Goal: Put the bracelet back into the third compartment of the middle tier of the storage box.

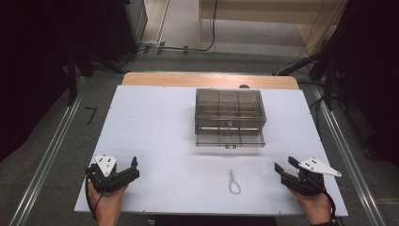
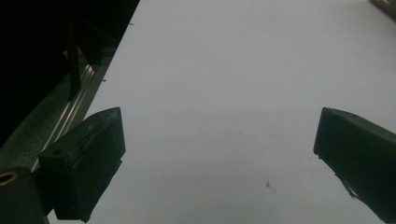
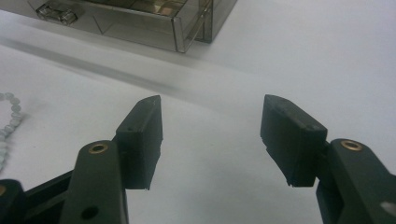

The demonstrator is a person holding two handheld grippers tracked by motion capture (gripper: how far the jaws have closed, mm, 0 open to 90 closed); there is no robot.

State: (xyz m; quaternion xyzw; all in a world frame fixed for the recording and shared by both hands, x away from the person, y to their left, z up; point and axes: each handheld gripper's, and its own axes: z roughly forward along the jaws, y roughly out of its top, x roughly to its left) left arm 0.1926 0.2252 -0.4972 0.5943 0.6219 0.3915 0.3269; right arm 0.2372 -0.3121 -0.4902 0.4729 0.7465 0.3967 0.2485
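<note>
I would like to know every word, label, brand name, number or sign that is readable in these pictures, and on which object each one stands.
There is no readable text in these pictures.
Clear drawer box: no label or print to be seen.
Bead string: plain white beads, no tag.
White table: no writing to be seen.
Left gripper and right gripper: no brand mark or number to be seen.

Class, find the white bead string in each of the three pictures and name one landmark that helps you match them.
High view: the white bead string lies on the white table, near the front edge, right of centre, in front of the clear drawer box.
Left gripper view: not in it.
Right gripper view: bead string at the left edge.
Shared landmark: the clear drawer box, at the top there.
</note>
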